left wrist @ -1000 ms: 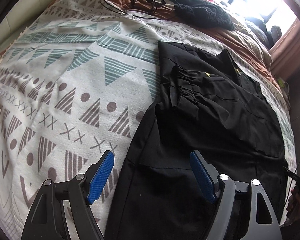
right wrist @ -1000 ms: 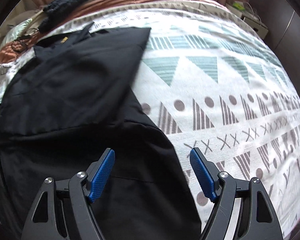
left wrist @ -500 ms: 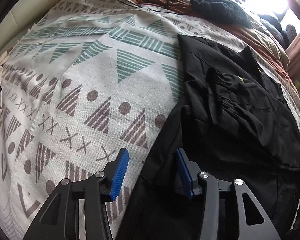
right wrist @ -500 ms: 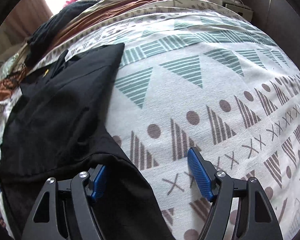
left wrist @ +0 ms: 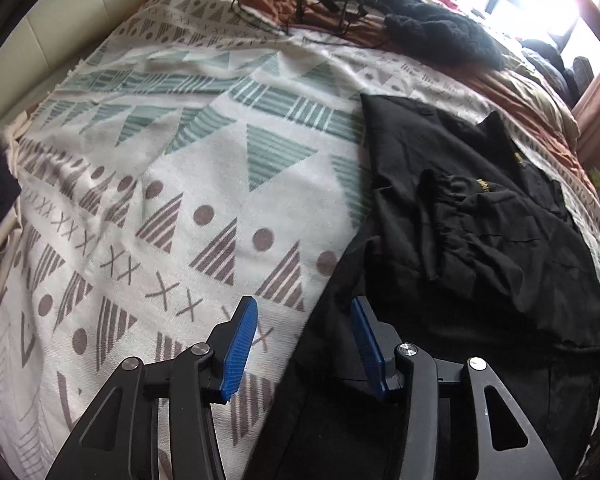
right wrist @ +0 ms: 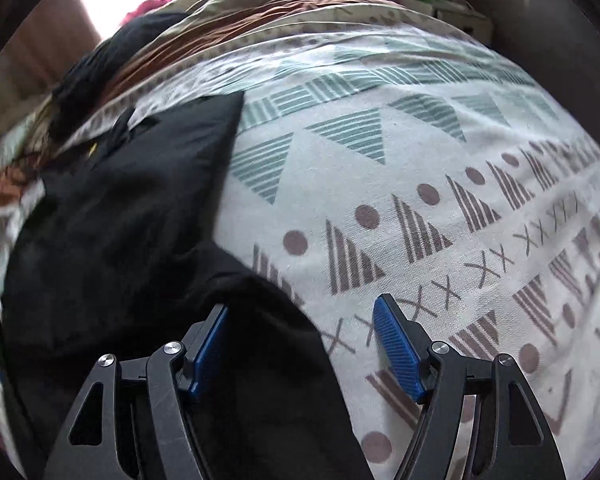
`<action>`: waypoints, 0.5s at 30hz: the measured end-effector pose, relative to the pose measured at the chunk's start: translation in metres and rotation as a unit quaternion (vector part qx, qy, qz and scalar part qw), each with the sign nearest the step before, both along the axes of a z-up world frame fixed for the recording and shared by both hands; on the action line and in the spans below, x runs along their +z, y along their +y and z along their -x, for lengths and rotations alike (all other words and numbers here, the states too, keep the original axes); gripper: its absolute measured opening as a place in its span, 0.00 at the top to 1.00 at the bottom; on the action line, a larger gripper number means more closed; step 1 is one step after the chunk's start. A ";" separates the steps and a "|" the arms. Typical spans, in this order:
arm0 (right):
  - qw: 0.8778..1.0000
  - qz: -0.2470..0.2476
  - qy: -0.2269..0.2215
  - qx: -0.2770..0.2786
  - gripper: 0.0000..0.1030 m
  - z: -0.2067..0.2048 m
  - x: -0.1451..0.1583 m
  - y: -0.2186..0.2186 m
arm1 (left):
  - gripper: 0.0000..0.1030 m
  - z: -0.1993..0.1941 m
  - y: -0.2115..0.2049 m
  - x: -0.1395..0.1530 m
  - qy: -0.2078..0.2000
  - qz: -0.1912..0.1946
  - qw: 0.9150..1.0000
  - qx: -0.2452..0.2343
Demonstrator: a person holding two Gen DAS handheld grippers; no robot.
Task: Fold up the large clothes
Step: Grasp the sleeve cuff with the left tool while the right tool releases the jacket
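Observation:
A large black jacket (left wrist: pixel 480 248) lies flat on the bed, one sleeve with a gathered cuff (left wrist: pixel 440 200) folded across its chest and a small yellow label near the collar. My left gripper (left wrist: pixel 302 332) hangs over the jacket's near left edge, half open: one pad is over the blanket, the other over black cloth, and neither presses. In the right wrist view the same jacket (right wrist: pixel 120 208) fills the left side. My right gripper (right wrist: pixel 304 336) is open astride its near right edge. A fold of cloth partly hides the right gripper's left pad (right wrist: pixel 210 340).
A white blanket (left wrist: pixel 180 160) with green and brown patterns covers the bed and stretches right of the jacket (right wrist: pixel 440 168). At the far end lie a fuzzy black garment (left wrist: pixel 440 36), tangled black cords (left wrist: pixel 324 0) and rust-coloured bedding (left wrist: pixel 520 92). A cream bed frame (left wrist: pixel 40 40) borders the left.
The left jaws have narrowed from wide to about half, and that gripper shifted onto the jacket's left edge. The right gripper slid right and rolled, now straddling the jacket's right edge.

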State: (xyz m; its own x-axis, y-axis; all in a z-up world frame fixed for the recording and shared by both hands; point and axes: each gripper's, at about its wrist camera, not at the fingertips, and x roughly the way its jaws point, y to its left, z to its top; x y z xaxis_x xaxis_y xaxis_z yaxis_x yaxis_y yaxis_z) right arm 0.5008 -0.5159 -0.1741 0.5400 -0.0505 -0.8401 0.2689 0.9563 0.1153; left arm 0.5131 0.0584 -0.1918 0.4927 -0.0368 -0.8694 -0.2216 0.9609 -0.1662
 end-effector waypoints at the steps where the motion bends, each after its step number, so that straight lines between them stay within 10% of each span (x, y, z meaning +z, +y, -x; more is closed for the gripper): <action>1: 1.000 0.012 -0.002 0.013 0.30 0.002 0.004 0.006 | 0.51 -0.001 -0.003 0.005 -0.006 0.001 1.000 -0.005; 8: 0.998 0.029 -0.012 0.045 0.64 -0.011 0.016 0.014 | 0.51 -0.029 -0.049 0.026 -0.027 0.019 0.998 -0.061; 15: 0.999 -0.008 -0.008 0.049 0.66 -0.016 -0.004 0.002 | 0.62 -0.058 -0.085 -0.009 0.020 0.009 0.996 -0.090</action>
